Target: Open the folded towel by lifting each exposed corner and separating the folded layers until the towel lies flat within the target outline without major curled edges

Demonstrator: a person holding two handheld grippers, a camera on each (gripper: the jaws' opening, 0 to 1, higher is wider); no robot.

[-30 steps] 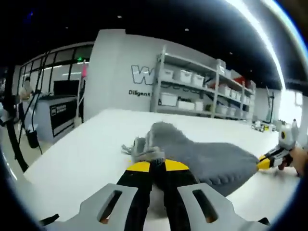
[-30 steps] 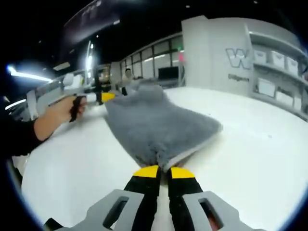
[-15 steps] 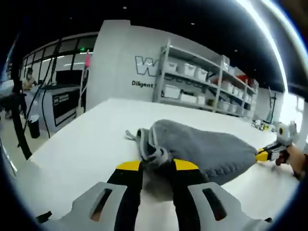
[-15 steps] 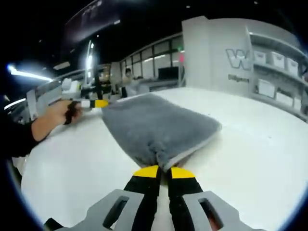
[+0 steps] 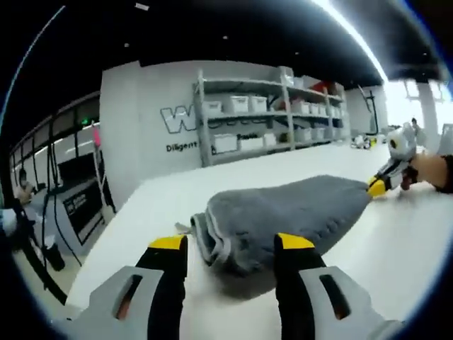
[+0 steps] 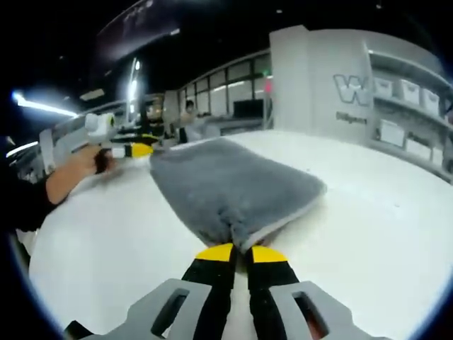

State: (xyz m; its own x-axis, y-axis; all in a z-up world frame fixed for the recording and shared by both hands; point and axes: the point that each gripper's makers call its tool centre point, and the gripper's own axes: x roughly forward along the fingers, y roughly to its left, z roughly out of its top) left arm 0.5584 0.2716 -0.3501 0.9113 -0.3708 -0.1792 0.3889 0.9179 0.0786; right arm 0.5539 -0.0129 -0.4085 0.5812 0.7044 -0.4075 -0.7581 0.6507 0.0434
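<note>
Where the room rises behind the table (image 5: 396, 234), a grey wall (image 5: 134, 113) carries a big white "W" with smaller dark print under it starting "Diligent" — the rest runs behind the shelves (image 5: 269, 113), which hold rows of pale bins. On the white tabletop lies the towel (image 5: 283, 212), grey and fluffy, folded into layers, its stitched hem and a small tag showing at the end nearest the left gripper (image 5: 230, 248). That end sits between the left jaws, which stand spread apart with yellow tips on either side of the fold, not gripping it. In the right gripper view the towel (image 6: 233, 188) stretches away from the right gripper (image 6: 241, 253), whose jaws are pressed together on a pinched corner of the cloth. Beyond the far end of the towel, up and left of those jaws, a hand (image 6: 74, 166) holds the left gripper, its yellow tips just beside the towel's edge.
</note>
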